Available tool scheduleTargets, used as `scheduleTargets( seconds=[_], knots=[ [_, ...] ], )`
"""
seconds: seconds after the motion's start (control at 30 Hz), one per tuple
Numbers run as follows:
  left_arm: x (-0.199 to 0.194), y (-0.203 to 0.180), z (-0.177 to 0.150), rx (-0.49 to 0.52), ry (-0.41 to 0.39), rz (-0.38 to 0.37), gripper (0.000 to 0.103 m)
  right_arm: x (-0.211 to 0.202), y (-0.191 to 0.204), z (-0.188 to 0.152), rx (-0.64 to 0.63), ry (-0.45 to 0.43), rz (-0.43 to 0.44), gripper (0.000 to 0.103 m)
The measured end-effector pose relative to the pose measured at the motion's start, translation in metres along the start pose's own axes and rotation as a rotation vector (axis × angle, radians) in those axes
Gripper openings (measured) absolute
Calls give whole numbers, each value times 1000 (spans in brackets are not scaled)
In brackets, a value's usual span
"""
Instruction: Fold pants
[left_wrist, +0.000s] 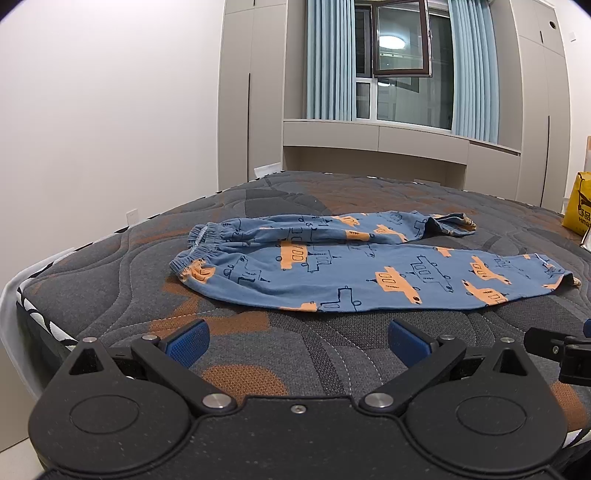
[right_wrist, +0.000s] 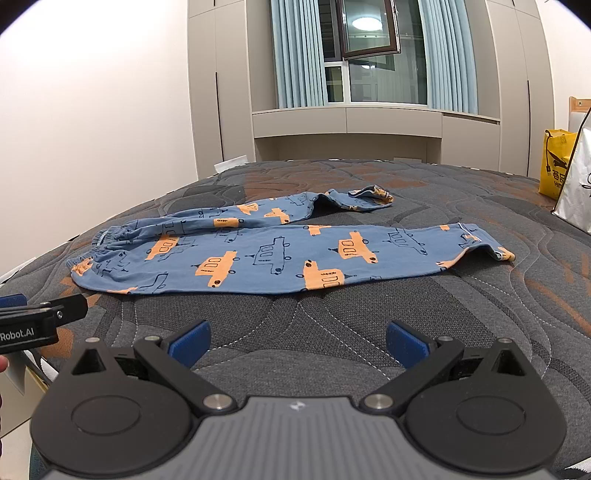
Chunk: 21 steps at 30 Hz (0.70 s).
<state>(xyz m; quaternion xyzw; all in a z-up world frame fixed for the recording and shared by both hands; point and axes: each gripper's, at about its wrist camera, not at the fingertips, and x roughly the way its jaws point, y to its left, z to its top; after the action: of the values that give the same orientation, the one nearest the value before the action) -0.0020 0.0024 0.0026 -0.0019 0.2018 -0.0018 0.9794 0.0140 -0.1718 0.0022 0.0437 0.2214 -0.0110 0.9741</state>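
Blue pants (left_wrist: 365, 269) with orange vehicle print lie spread on the mattress (left_wrist: 303, 354), waistband leftward, far leg bunched. Left claw (left_wrist: 297, 341) and right claw (right_wrist: 297, 341), fingers apart and empty, hover at the mattress's near edge, short of the pants.

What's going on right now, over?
Left claw and right claw open, empty. Pants unfolded on mattress, far leg crumpled. Nothing blocking.

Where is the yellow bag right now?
The yellow bag stands at the far right in both wrist views, beyond the mattress, partly behind a white bag and right of the pants.
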Motion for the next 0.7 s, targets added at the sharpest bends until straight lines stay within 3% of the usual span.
scheduleTargets(
  seconds=[0.7],
  knots=[
    [11,2,5,0,-7,9,102,8,-5,-2,10,22,-1,103]
  ],
)
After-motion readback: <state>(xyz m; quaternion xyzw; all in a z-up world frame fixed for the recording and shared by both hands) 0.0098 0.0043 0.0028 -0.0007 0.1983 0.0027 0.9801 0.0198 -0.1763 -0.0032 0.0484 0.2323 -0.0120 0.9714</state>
